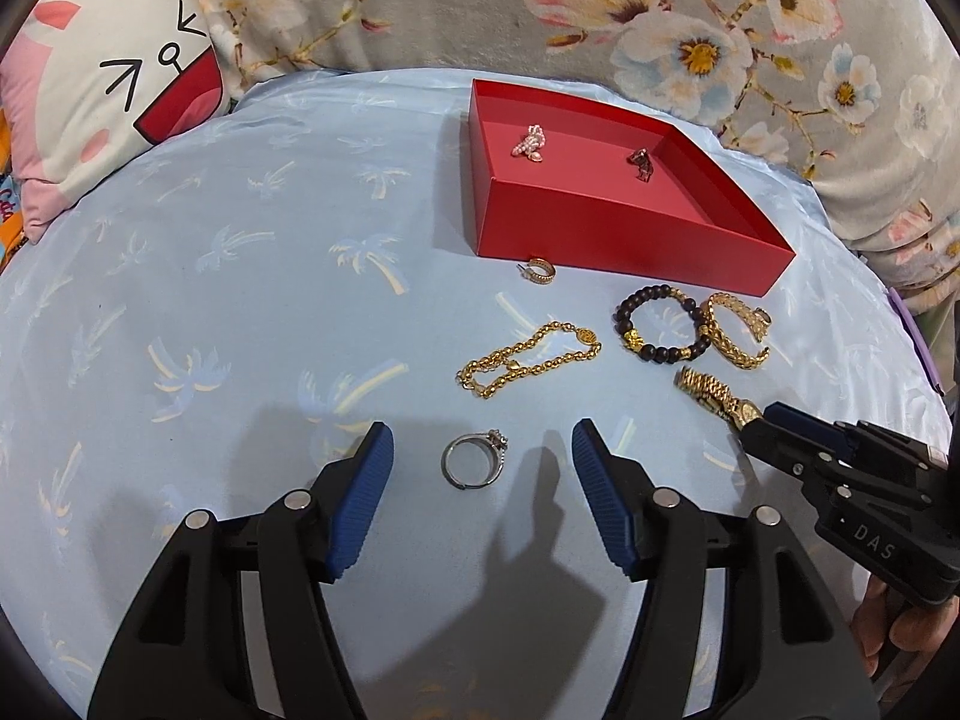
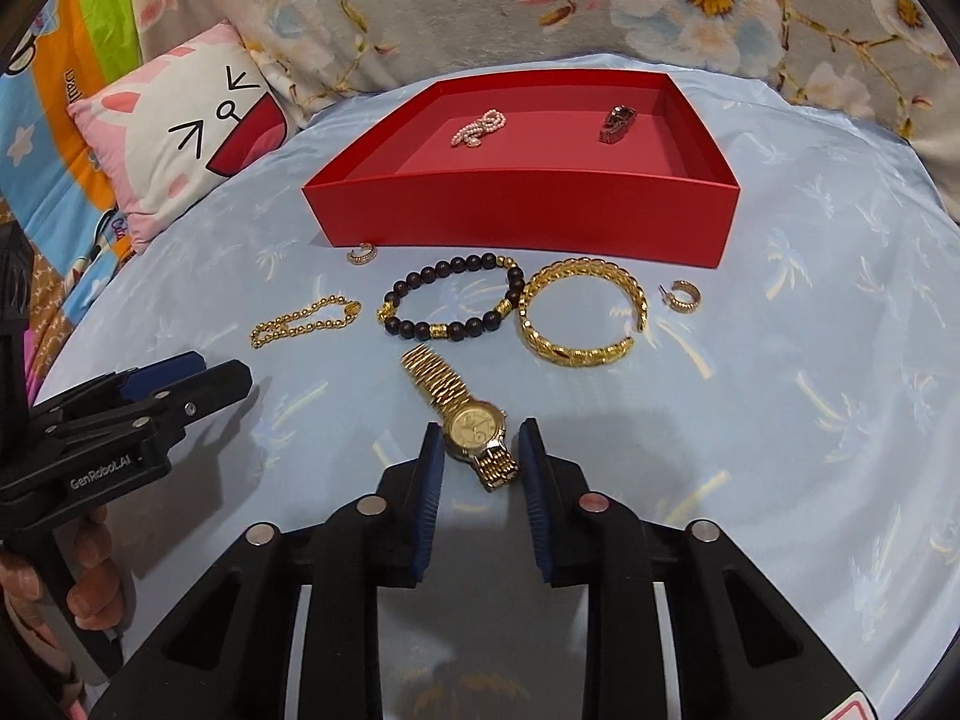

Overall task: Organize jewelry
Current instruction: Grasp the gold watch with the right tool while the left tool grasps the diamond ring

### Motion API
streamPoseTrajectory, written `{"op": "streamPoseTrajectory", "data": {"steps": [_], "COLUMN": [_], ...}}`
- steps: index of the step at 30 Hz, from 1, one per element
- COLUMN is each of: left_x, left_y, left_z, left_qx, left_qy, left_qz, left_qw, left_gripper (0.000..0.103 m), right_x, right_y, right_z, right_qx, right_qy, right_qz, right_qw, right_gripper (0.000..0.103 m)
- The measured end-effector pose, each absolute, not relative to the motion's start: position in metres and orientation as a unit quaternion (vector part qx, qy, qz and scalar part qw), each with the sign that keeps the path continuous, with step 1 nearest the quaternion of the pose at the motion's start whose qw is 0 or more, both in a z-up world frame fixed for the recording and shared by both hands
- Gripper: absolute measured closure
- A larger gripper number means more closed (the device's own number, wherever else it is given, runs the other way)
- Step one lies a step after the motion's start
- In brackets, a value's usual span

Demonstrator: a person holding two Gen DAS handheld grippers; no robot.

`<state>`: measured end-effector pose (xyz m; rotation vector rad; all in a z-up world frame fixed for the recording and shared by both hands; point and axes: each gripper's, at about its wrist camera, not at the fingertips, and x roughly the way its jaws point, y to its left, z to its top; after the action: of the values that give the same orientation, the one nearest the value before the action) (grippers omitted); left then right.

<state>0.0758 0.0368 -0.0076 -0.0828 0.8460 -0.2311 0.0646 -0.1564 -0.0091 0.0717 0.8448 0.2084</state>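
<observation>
While the left gripper [image 1: 483, 450] is hovering spread wide around the silver stone-set ring [image 1: 474, 459] at lower centre, the right gripper [image 2: 482, 450] is straddling the gold link-band wristwatch [image 2: 474, 420], unclenched, likely bound for the red cardboard tray [image 2: 522, 222] above.

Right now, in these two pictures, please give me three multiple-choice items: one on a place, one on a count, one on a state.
1. Where does the silver ring lie?
A. in the red box
B. on the blue sheet, between the left claw's fingers
C. on the pillow

2. How many pieces lie in the red box?
A. two
B. four
C. none

3. How is the right claw?
A. shut tight on a bracelet
B. partly open around the gold watch
C. inside the box

Answers:
1 B, the left claw is spread wide around it.
2 A, a pearl piece and a dark piece.
3 B, its fingers flank the gold watch with small gaps.
</observation>
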Motion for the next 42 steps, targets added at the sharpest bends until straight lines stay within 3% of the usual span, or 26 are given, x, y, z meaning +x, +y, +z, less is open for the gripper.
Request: {"op": "streamPoseTrajectory", "data": {"steps": [5, 6, 9, 12, 14, 16, 32, 38, 42], "left_x": [0.075, 0.075, 0.075, 0.075, 0.075, 0.075, 0.074, 0.074, 0.074], "left_y": [0.036, 0.036, 0.037, 0.036, 0.036, 0.036, 0.032, 0.025, 0.022], "left_z": [-0.008, -0.008, -0.008, -0.008, -0.008, -0.008, -0.007, -0.007, -0.007], "left_qx": [-0.041, -0.041, -0.041, -0.041, -0.041, -0.041, -0.04, -0.018, -0.006], "left_qy": [0.409, 0.409, 0.409, 0.409, 0.409, 0.409, 0.408, 0.411, 0.411], "left_qz": [-0.112, -0.112, -0.112, -0.113, -0.112, -0.112, -0.122, -0.122, -0.124], "left_qw": [0.905, 0.905, 0.905, 0.905, 0.905, 0.905, 0.904, 0.903, 0.903], "left_gripper": [0.043, 0.042, 0.042, 0.042, 0.042, 0.042, 0.045, 0.053, 0.066], "right_x": [0.058, 0.059, 0.064, 0.069, 0.07, 0.07, 0.026, 0.013, 0.006], "right_y": [-0.156, -0.155, -0.15, -0.141, -0.14, -0.143, -0.178, -0.186, -0.189], "right_z": [-0.009, -0.009, -0.007, -0.008, -0.008, -0.008, -0.005, 0.004, 0.011], "right_qx": [0.039, 0.037, 0.028, 0.01, 0.004, 0.008, 0.101, 0.111, 0.119], "right_qy": [0.41, 0.41, 0.407, 0.408, 0.408, 0.408, 0.393, 0.385, 0.382], "right_qz": [0.099, 0.1, 0.103, 0.098, 0.092, 0.082, 0.064, 0.063, 0.068], "right_qw": [0.906, 0.906, 0.907, 0.908, 0.908, 0.909, 0.912, 0.914, 0.914], "right_gripper": [0.089, 0.085, 0.06, 0.058, 0.065, 0.08, 0.08, 0.08, 0.08]}}
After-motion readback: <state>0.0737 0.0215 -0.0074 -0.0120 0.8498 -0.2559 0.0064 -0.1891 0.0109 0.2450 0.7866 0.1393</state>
